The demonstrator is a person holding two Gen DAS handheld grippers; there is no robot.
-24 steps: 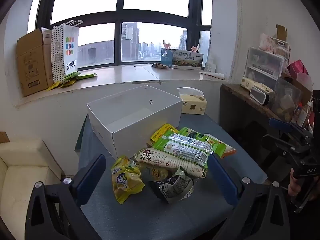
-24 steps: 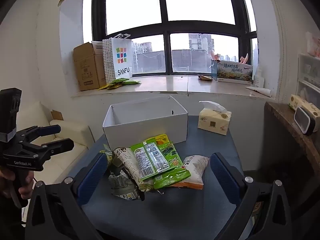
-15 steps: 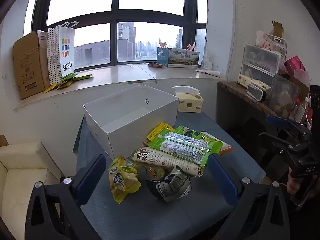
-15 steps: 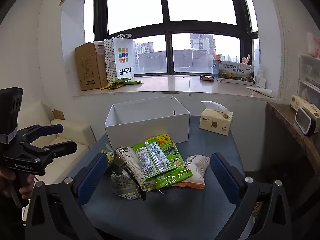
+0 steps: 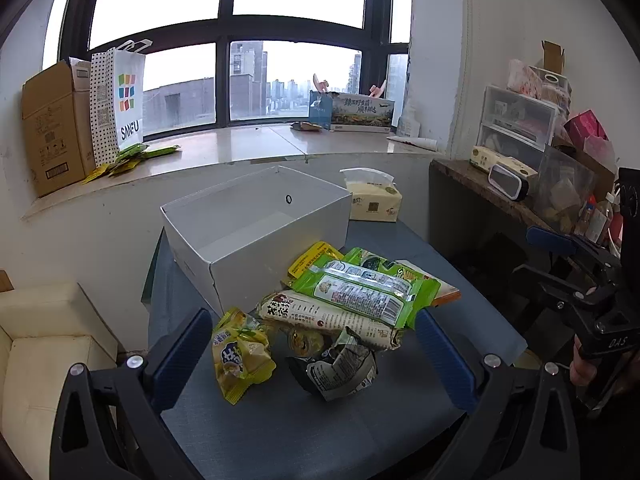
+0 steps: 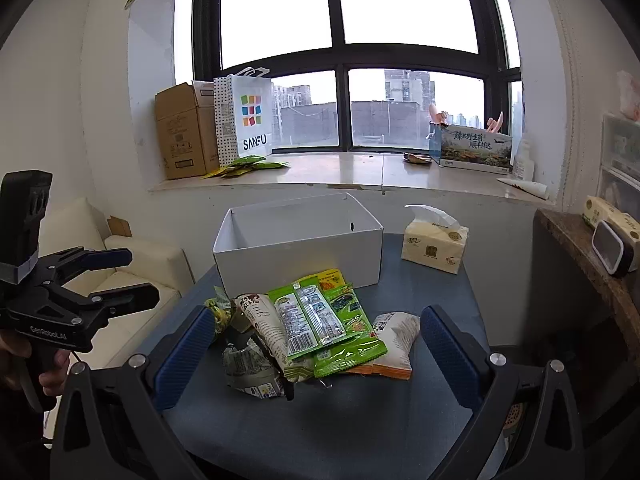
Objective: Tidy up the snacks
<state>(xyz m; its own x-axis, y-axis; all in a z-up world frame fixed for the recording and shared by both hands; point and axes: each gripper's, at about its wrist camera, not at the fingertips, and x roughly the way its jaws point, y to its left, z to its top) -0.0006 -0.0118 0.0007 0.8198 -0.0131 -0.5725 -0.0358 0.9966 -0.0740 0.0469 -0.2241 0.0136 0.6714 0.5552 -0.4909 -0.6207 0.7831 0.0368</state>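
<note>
Both the left gripper (image 5: pixel 314 356) and the right gripper (image 6: pixel 314 354) stand wide open, holding nothing. The snack pile (image 5: pixel 352 304) lies on the blue table (image 5: pixel 304 432), at six o'clock of the white box (image 5: pixel 256 232). A bag (image 6: pixel 252 120) at eleven o'clock reads "SANFU".

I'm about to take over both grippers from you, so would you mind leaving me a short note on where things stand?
Left gripper: open, holding nothing, aimed at the snack pile.
Right gripper: open, holding nothing, facing the same pile.
Snacks: all heaped on the blue table in front of the white box; green packets on top, yellow bag at the left edge.
Done: nothing; the box looks empty.
Left: move every snack, probably into the box.
</note>
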